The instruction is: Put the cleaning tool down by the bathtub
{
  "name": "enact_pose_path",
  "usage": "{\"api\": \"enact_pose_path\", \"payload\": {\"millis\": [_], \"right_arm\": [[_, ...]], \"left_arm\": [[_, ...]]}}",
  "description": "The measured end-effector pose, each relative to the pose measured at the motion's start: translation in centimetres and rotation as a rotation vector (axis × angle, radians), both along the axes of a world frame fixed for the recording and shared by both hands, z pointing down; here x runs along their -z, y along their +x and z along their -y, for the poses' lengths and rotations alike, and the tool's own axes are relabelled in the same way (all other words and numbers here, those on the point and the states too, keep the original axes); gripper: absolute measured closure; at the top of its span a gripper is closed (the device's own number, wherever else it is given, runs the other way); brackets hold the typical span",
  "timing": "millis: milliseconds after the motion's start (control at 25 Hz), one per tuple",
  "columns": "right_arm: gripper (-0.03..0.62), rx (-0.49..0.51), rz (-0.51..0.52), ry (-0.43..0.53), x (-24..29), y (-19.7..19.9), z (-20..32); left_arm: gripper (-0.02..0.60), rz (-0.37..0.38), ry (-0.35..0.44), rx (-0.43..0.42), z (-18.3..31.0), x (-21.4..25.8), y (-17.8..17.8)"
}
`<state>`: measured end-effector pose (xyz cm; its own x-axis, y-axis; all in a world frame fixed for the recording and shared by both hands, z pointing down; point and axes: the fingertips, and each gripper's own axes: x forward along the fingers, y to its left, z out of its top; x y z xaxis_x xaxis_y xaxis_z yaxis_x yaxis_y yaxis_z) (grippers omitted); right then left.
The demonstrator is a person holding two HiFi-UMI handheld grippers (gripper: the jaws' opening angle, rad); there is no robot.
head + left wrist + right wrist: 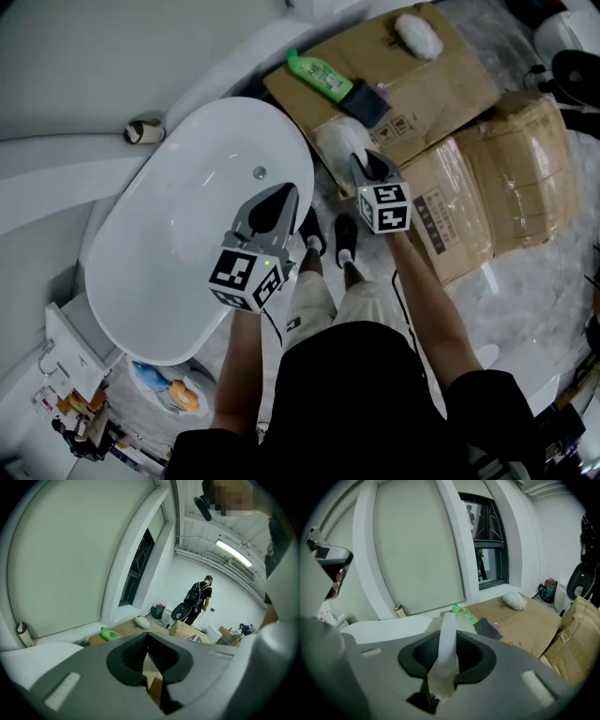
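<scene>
The cleaning tool [448, 639] is a brush with a white handle standing up between my right gripper's [449, 654] jaws, dark bristles showing low at the jaw base. In the head view its pale fluffy end [336, 143] lies just past the right gripper [364, 169], over the floor beside the white bathtub [141, 272]. The right gripper is shut on the handle. My left gripper [278, 208] hovers over the tub's right rim. In the left gripper view its jaws [147, 641] meet with nothing between them.
Flattened cardboard [441, 89] lies by the tub's end and carries a green bottle [319, 75], a dark cloth [368, 101] and a white fluffy pad [417, 36]. Taped boxes [502, 187] stand to the right. A person's shoes [345, 239] are beside the tub. Another person [197, 597] stands far off.
</scene>
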<state>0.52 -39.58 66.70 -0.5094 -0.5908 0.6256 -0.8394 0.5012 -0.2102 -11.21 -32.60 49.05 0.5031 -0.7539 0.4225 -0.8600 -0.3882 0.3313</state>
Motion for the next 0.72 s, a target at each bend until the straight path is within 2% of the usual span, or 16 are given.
{"api": "enact_pose_path", "payload": {"millis": [720], "right_arm": [[0.499,0.002,-0.077,-0.088,-9.3,-1.0,3.0]], "left_arm": [[0.583,0.013,-0.071,-0.039,4.2,-6.4,-1.4]]}}
